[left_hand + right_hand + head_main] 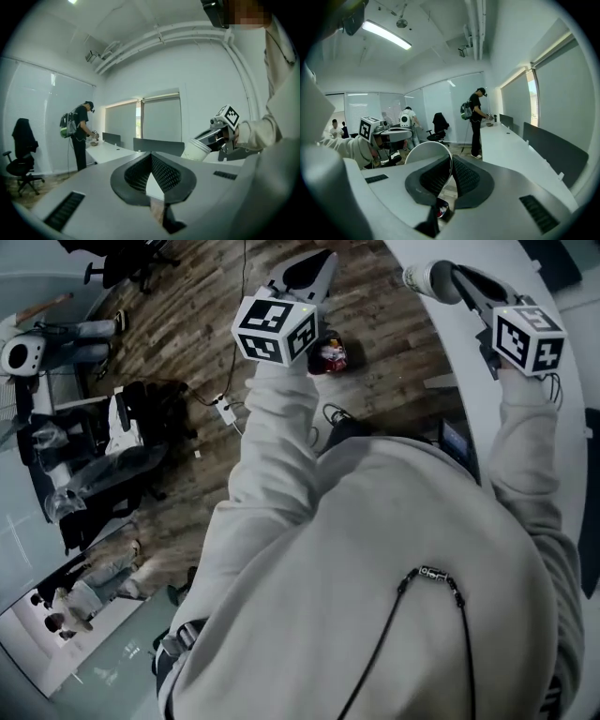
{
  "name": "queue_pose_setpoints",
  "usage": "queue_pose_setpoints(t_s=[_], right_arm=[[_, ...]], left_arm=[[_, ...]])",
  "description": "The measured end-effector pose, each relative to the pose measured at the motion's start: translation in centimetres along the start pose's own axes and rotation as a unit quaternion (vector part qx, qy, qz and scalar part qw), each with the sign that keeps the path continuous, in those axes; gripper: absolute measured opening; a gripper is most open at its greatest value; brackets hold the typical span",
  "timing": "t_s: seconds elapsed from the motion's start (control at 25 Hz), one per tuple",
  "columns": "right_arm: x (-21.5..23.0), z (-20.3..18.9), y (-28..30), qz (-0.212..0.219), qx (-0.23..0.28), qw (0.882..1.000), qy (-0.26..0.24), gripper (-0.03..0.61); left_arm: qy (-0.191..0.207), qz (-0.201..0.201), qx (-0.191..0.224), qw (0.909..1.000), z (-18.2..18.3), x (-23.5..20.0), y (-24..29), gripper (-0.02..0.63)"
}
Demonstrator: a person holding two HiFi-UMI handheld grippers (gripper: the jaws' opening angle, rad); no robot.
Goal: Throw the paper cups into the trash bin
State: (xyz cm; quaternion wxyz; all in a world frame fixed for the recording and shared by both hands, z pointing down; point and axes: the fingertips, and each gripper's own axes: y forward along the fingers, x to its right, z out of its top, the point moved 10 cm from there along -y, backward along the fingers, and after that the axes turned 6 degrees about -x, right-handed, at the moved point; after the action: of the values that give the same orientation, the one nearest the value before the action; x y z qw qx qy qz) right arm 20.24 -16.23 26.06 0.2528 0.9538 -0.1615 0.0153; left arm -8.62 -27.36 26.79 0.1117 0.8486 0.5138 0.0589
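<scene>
Paper cup (423,152), just one, pinched in right gripper (451,162); left gripper (151,158) clenched shut.

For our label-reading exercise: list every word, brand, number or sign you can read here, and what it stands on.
None can be read.
The left marker cube and the right marker cube bear black-and-white squares, not letters.
The red item on the floor: print too blurred to read.

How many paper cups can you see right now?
1. A paper cup, clamped in the right gripper over the white desk. Others could be hidden behind the person's body.
</scene>
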Motion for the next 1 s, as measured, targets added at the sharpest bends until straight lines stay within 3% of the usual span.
queue_pose_setpoints(t_s=[0.44, 0.76, 1.0], right_arm=[[-13.1, 9.6, 16.2, 0.102, 0.022, 0.993, -0.060, 0.039], [-18.1, 15.1, 21.9, 0.151, 0.025, 0.983, -0.102, 0.040], [-19.5, 19.6, 24.0, 0.201, 0.054, 0.970, -0.127, 0.040]], left_arm=[[-0.016, 0.095, 0.009, 0.9953, -2.1, -14.3, -13.0, -0.005], [-0.035, 0.155, 0.023, 0.9870, -2.4, -18.5, -18.6, -0.005], [-0.012, 0.197, 0.029, 0.9799, 0.6, -19.5, -20.6, -0.005]])
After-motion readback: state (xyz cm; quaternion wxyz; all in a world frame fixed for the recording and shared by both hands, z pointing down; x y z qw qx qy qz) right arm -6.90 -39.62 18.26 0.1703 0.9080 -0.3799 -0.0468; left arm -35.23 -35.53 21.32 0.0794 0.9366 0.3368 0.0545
